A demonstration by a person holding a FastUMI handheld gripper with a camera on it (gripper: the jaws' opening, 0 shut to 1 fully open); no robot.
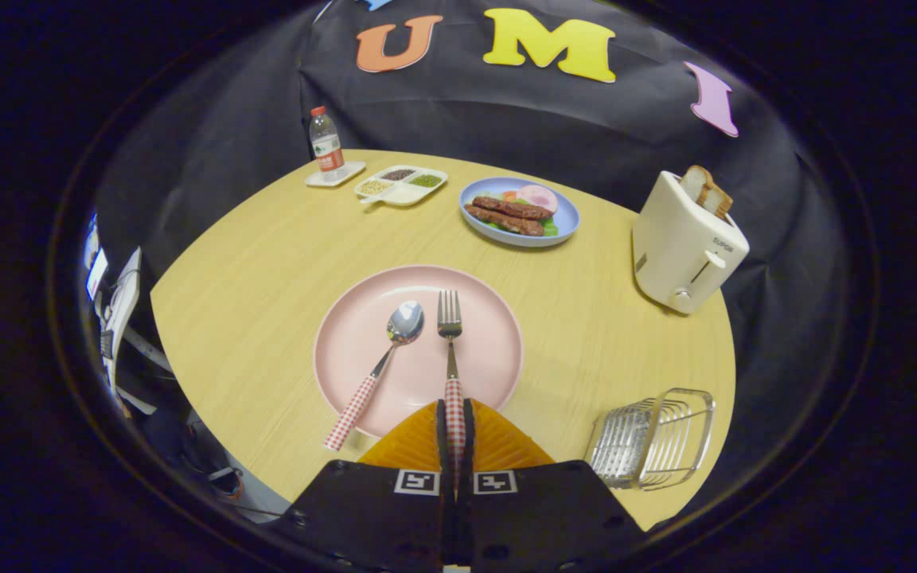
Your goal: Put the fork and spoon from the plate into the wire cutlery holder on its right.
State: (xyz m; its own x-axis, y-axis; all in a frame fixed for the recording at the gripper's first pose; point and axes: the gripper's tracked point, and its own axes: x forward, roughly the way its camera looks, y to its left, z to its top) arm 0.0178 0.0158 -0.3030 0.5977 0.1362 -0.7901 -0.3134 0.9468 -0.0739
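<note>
A pink plate (490, 350) lies on the wooden table just ahead of my fingers. On it rests a spoon (383, 366) with a red-checked handle that sticks out over the plate's near rim, to the left of my fingers. Beside it lies a fork (450, 334), tines pointing away. Its red-checked handle runs back between my two fingers, and my gripper (454, 422) is shut on that handle. The wire cutlery holder (653, 438) stands to the right of my fingers, near the table's front edge.
A white toaster (685, 247) with bread slices stands at the right, beyond the holder. Farther back sit a blue plate of food (519, 211), a divided white dish (400, 185) and a water bottle (326, 143) on a small tray.
</note>
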